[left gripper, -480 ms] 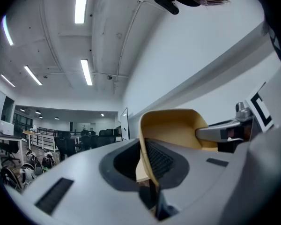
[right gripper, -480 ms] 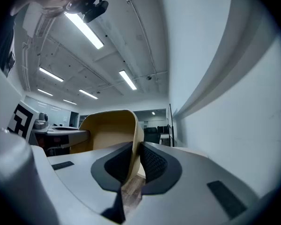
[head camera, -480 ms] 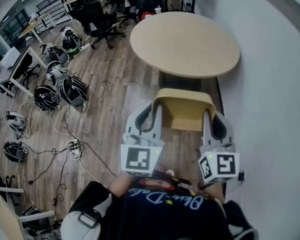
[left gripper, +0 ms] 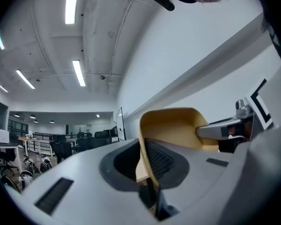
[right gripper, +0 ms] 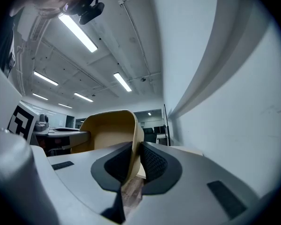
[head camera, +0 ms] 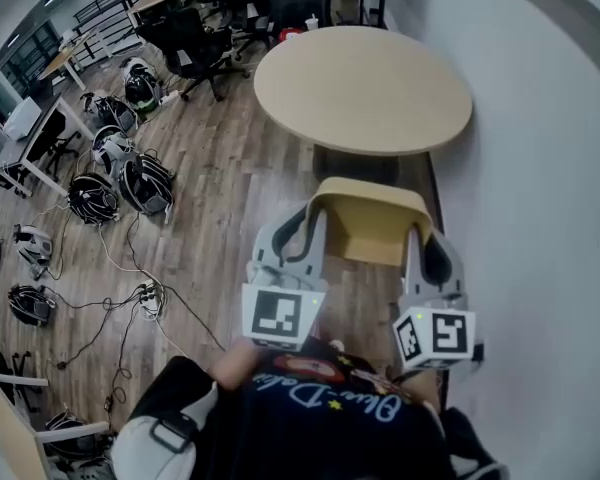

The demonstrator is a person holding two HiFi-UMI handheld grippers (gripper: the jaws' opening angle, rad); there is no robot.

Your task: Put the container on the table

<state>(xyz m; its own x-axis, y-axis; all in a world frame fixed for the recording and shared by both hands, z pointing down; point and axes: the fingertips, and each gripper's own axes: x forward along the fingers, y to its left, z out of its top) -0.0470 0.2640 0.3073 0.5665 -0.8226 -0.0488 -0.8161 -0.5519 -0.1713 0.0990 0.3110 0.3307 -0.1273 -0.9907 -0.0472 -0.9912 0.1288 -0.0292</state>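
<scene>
Head view, left tongs (head camera: 308, 218) and right tongs (head camera: 421, 233) each pinching opposite walls of tan container (head camera: 366, 224)

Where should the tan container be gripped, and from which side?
Grip the thin side walls at the rim, one per side, coming in level from the near end. The container is open-topped and wide, probably too wide for one tool; its walls fit between jaws. That's the hold now: left tool and right tool each clamp an opposite wall.

container (head camera: 368, 223): tan | table (head camera: 365, 88): pale beige | floor (head camera: 215, 203): brown wood-grain | wall (head camera: 545, 168): white
</scene>
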